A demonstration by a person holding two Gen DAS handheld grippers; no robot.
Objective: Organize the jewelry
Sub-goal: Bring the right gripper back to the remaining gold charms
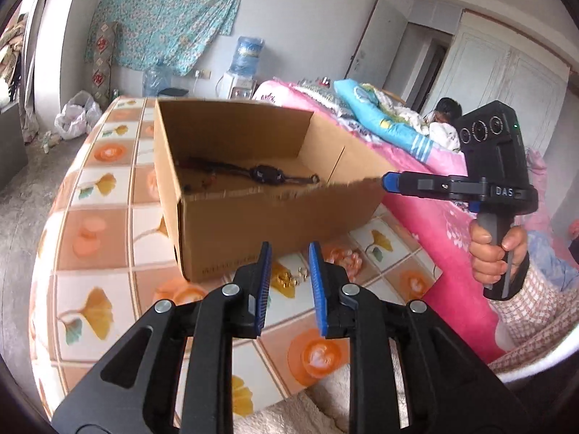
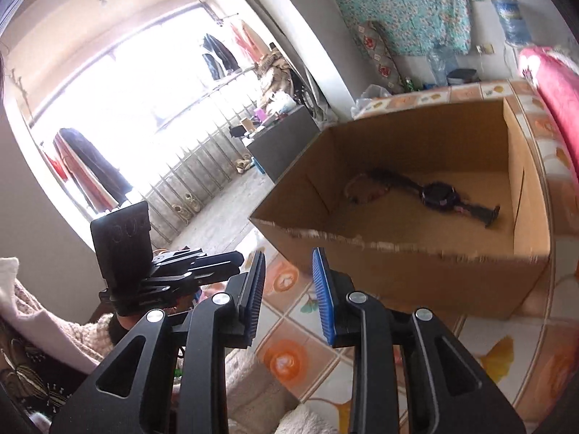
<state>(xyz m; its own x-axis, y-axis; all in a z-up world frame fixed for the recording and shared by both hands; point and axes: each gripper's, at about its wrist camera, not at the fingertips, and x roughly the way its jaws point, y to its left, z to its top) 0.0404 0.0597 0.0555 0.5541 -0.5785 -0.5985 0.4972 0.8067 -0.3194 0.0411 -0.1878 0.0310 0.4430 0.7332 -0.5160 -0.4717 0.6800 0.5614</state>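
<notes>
I hold my left gripper (image 1: pixel 289 249) low over the bench (image 1: pixel 90 224), its fingers (image 1: pixel 266 275) a little apart with nothing between them. Past their tips, on the patterned cloth just in front of the cardboard box (image 1: pixel 275 224), lies a small heap of gold and silver jewelry (image 1: pixel 289 278). The box stands open on the bench, and on its floor lies a dark watch (image 1: pixel 266 175) with its strap stretched out, beside some reddish beaded pieces (image 2: pixel 369 190) toward the far left corner. My right gripper (image 2: pixel 287 256) hovers just short of the box's torn near edge, fingers (image 2: pixel 324 289) parted and empty. My right hand (image 1: pixel 497 249) grips its handle, next to the pink bed (image 1: pixel 434 224).
</notes>
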